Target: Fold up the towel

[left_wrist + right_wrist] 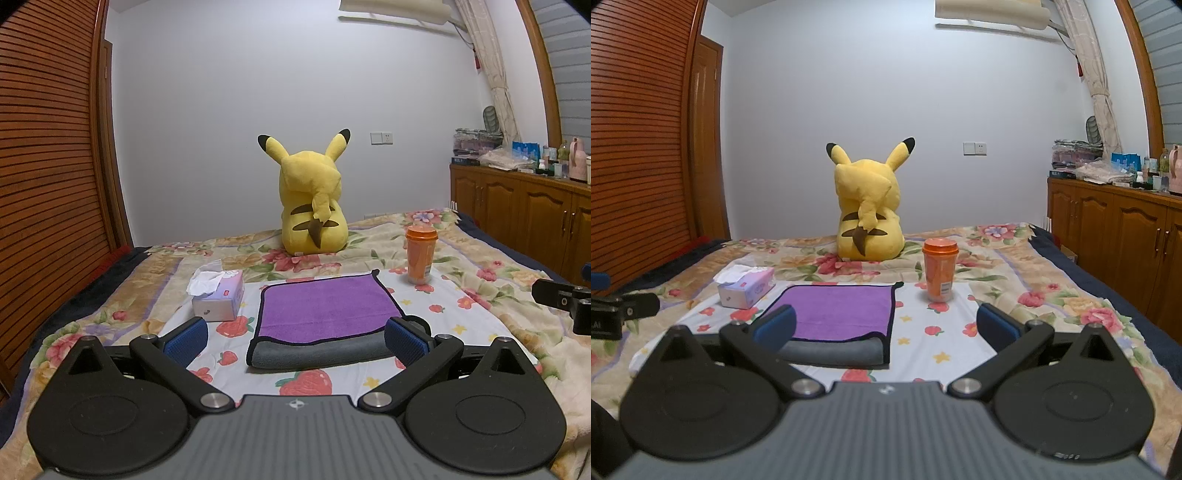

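A purple towel (325, 306) with a grey underside and black trim lies folded on the strawberry-print cloth on the bed; its grey fold faces me. It also shows in the right wrist view (842, 314). My left gripper (295, 339) is open and empty, hovering just before the towel's near edge, its blue pads (186, 341) to either side. My right gripper (886, 328) is open and empty, near the towel's right near corner. Part of the right gripper (565, 299) shows at the left view's right edge.
A tissue box (219, 295) sits left of the towel. An orange cup (421, 254) stands to its right, also in the right wrist view (940, 273). A yellow Pikachu plush (314, 206) sits behind. A wooden cabinet (1115, 225) lines the right wall.
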